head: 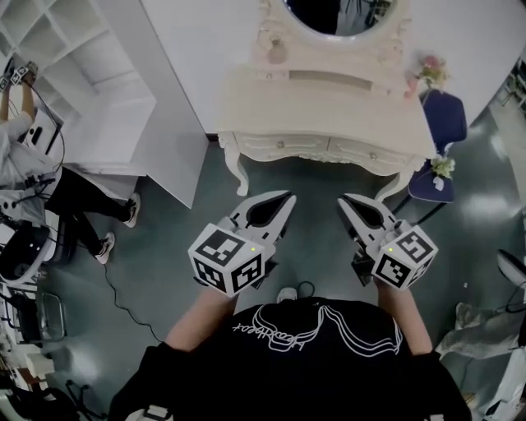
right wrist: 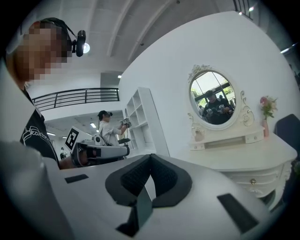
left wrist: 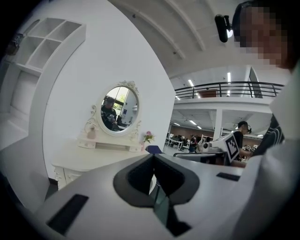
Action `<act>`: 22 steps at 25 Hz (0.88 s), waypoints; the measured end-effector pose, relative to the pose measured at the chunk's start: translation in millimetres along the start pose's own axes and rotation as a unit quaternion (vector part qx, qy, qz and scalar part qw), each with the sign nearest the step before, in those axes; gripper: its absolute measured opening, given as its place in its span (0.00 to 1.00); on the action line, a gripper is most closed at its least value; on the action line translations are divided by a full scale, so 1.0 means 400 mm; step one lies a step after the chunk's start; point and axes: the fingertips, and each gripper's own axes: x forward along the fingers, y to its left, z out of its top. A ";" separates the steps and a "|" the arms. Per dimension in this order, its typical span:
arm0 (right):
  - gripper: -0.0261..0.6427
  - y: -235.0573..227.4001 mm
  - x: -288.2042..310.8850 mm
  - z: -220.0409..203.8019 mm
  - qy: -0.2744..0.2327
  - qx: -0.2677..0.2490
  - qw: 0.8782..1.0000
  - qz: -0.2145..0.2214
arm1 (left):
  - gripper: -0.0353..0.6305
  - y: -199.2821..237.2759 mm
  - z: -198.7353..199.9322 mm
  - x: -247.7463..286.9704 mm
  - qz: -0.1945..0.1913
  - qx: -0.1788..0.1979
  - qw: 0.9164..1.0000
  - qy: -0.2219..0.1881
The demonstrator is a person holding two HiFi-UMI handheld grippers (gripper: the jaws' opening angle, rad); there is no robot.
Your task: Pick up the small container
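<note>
Black ribbed pads meet on both sides: left gripper point(left wrist: 153, 158) jaws closed on nothing, right gripper point(right wrist: 150, 158) same. Both are roughly level over the floor, well short of the cream worktop point(head: 329, 103). Small container point(head: 277, 51) looks to be the pale pink pot at the very back of the worktop, about 12 o'clock from the left jaws and at 7 o'clock of the oval mirror point(head: 337, 16). It's too small to read its shape. Risks as I judge them: going in with jaws shut would shove it into the mirror frame or tip it, so open before the reach. It sits far back, so it's a long lean, and the worktop's front edge could catch the gripper body. Flower vase point(head: 429, 72) at 2 o'clock is well apart, low risk. The pot is probably smooth and light, so an off-centre pinch could squirt it out.
</note>
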 end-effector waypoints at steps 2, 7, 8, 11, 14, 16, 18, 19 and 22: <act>0.05 0.008 0.019 -0.003 0.000 -0.002 1.000 0.000 | 0.06 0.016 0.002 -0.008 0.000 0.006 1.000 -0.001; 0.05 0.003 0.044 0.027 -0.021 -0.001 1.000 -0.017 | 0.06 0.055 0.016 -0.036 -0.015 -0.014 1.000 -0.008; 0.05 0.003 0.049 0.034 -0.024 -0.004 1.000 -0.016 | 0.06 0.064 0.019 -0.040 -0.013 -0.016 1.000 -0.008; 0.05 0.008 0.071 0.049 -0.028 -0.012 0.999 -0.009 | 0.06 0.091 0.043 -0.048 0.000 -0.008 1.000 -0.012; 0.05 0.009 0.088 0.057 -0.030 -0.007 1.000 -0.001 | 0.06 0.102 0.062 -0.047 0.002 -0.007 1.000 -0.018; 0.05 -0.001 0.097 0.062 -0.032 -0.005 0.999 0.003 | 0.06 0.113 0.066 -0.038 0.007 -0.003 1.000 -0.016; 0.05 -0.019 0.111 0.065 -0.034 -0.003 0.999 0.007 | 0.06 0.129 0.067 -0.025 0.008 -0.007 1.000 -0.014; 0.05 -0.031 0.119 0.066 -0.034 -0.002 0.999 0.009 | 0.06 0.139 0.066 -0.017 0.009 -0.011 1.000 -0.013; 0.05 -0.078 0.147 0.078 -0.034 0.002 0.999 0.014 | 0.06 0.180 0.071 0.018 0.017 -0.020 1.000 -0.014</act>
